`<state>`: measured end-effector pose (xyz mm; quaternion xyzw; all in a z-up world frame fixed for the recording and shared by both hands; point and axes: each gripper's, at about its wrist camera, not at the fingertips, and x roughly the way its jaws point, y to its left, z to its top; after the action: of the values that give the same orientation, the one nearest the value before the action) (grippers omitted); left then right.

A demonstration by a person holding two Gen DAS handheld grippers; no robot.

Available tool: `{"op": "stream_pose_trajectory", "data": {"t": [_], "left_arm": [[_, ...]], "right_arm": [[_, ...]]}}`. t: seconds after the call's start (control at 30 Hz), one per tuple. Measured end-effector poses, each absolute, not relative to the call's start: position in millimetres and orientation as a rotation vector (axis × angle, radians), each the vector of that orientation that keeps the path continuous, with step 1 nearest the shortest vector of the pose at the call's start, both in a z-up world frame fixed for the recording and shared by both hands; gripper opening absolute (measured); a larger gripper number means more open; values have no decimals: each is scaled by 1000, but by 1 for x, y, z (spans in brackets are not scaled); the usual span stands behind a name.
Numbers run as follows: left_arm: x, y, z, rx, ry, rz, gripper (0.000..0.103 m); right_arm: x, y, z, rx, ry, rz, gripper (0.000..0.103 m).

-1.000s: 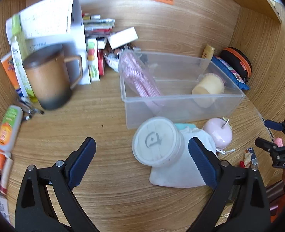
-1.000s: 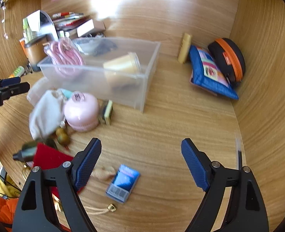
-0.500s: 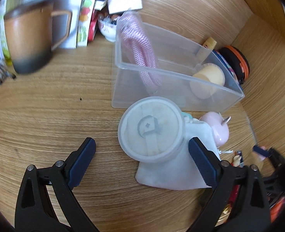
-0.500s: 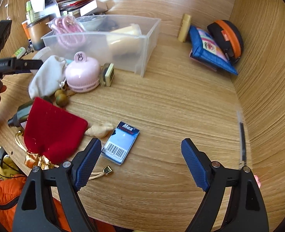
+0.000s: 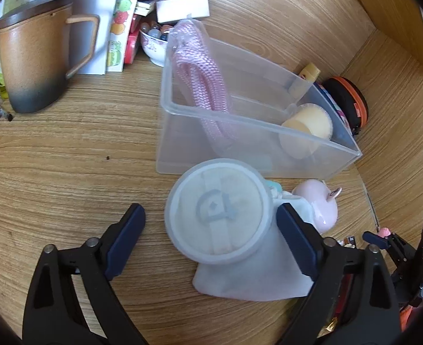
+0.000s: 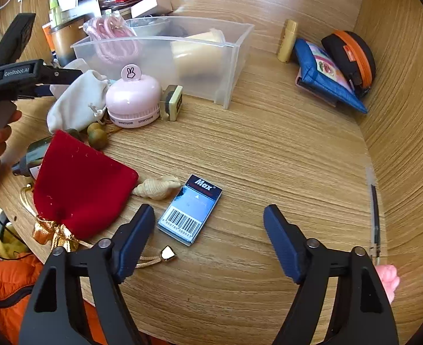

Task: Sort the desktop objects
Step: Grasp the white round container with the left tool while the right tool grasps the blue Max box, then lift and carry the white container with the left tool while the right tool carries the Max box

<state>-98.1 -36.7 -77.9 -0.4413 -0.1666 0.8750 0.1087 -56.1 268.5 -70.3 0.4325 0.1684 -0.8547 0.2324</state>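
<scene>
My left gripper [image 5: 210, 218] hangs low over a round white lidded container [image 5: 217, 215] that lies on a white cloth pouch [image 5: 254, 276]. Its jaws are closing with the container between them; the left pad stands clear of it, the right pad is close to its rim. My right gripper [image 6: 208, 215] is closing too, with a blue barcoded box [image 6: 190, 208] flat on the desk just ahead of its left finger, untouched. A clear plastic bin [image 5: 200, 149] holds a pink rope [image 5: 200, 80] and a cream cup [image 5: 306, 126]. A pink round gadget [image 6: 134, 97] sits before the bin.
A red velvet pouch [image 6: 79, 184], a shell [image 6: 157, 187] and wooden beads [image 6: 96, 135] lie near the desk's front-left edge. A brown mug [image 5: 30, 63], books and a bowl [image 5: 154, 46] stand behind. A blue pouch [image 6: 323, 77], black-orange case [image 6: 352, 57] and pen [image 6: 375, 210] line the right wall.
Both grippers have sunk toward the desk and their jaws have narrowed. The round container now fills the gap of the left one; the blue box has come nearer the right one.
</scene>
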Motion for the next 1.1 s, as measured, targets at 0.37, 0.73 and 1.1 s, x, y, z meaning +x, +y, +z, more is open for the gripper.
{"op": "stream_pose_trajectory", "data": {"t": [0.37,0.73,1.1], "left_arm": [[-105,-32,-78,-1279,-483,2533,73],[-99,-24,-70,-1238,-389,2615,69],[-88,-22,-61,-1205,-324,2711,69]], "right_arm": [[-57,271,-71,1188,385,-2296,47],[-65,272,-70,1183,385,-2339,25],[-73,277,-61,1170,394,-2404,25]]}}
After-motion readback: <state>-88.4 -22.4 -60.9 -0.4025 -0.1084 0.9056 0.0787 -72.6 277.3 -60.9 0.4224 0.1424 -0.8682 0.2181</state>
